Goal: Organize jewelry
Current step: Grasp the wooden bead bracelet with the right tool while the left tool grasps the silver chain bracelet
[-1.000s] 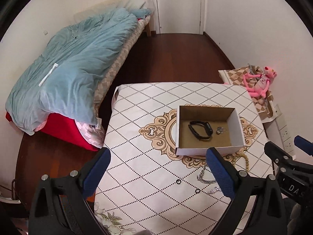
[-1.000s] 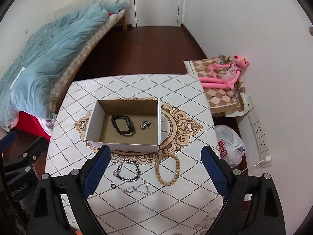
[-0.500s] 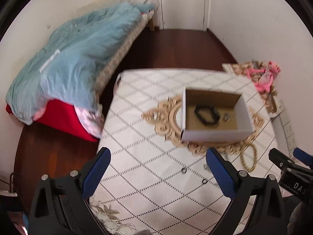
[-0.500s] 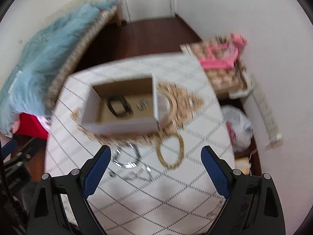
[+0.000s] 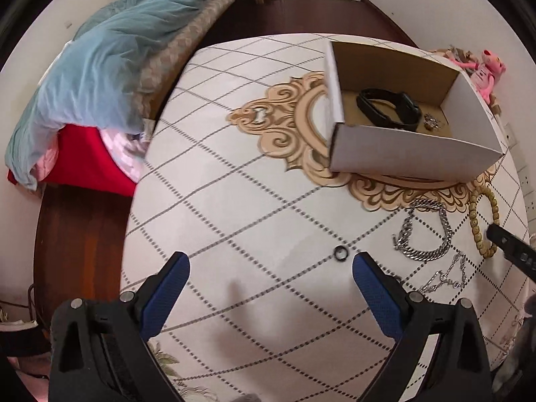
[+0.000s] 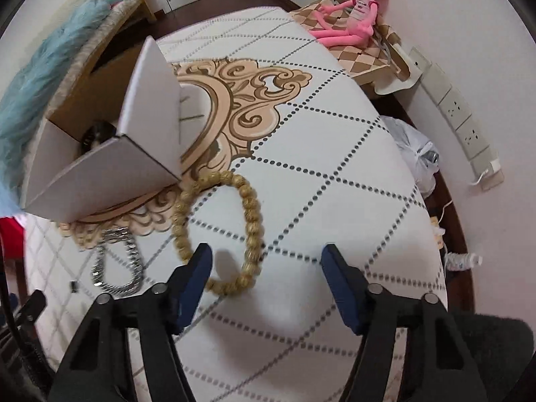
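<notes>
A white cardboard box (image 5: 412,152) stands on the patterned table and holds a black band (image 5: 388,109) and a small silver piece (image 5: 432,121). On the table in front of it lie a silver chain bracelet (image 5: 423,231), a thin silver chain (image 5: 445,276), a wooden bead bracelet (image 6: 234,231) and a small black ring (image 5: 341,252). My left gripper (image 5: 269,269) is open, low over the table, the ring just ahead of its right finger. My right gripper (image 6: 266,263) is open, close above the bead bracelet's near end, its left finger beside the beads.
The table's right edge (image 6: 432,221) drops to the floor with a plastic bag (image 6: 415,150) and a wall socket strip (image 6: 459,110). A pink plush toy (image 6: 355,10) lies beyond the table. A bed with a blue quilt (image 5: 100,60) stands left.
Both grippers have come down and forward, close to the table. The right one now hovers at the bead bracelet, the left one near the black ring. Both stay open.
</notes>
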`<state>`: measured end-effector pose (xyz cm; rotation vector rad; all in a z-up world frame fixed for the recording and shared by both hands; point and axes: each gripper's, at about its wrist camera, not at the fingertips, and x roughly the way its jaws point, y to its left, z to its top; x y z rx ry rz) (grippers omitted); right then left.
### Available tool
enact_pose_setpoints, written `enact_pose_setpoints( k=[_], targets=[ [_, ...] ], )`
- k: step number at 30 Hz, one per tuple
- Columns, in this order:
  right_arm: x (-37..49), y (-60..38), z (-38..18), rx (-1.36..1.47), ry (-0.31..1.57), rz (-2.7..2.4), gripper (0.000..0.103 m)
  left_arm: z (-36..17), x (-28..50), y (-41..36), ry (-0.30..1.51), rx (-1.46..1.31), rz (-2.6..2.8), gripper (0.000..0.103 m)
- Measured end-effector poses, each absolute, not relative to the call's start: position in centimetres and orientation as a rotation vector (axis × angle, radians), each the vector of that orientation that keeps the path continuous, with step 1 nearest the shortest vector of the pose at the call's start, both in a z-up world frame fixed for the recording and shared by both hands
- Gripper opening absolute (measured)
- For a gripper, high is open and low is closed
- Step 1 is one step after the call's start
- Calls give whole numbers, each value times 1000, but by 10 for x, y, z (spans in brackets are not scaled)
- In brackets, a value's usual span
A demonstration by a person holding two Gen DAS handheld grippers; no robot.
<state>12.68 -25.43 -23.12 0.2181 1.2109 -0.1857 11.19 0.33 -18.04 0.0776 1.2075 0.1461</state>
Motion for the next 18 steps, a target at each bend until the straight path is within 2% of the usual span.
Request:
enact_pose_setpoints(
  k=[1,2,4,5,12,13,15,18],
  targets=[
    [130,-250,-233,172,1209,-193,62,-182,115,-2,1210,83,134,99],
    [133,-247,-233,144,1208,-200,55,-183,118,-6,1214,82,119,99],
    [133,-242,-232,115,1195,-188,30,-183,123,-14,1217,71,77,99],
    [134,-240,-230,108,1197,-186,10,-184,126,-20,1220,66,55,99],
    [119,-274,-227,184,1214,-206,9,-204,141,-61,1267,143,-94,97],
    [117,-277,-226,192,1217,-207,9,-208,142,-66,1276,153,-110,94],
    [113,-282,-225,206,1220,-209,9,-215,142,-75,1294,177,-133,79],
    [111,-282,-226,214,1216,-211,9,-219,140,-83,1300,171,-160,75]
  ],
)
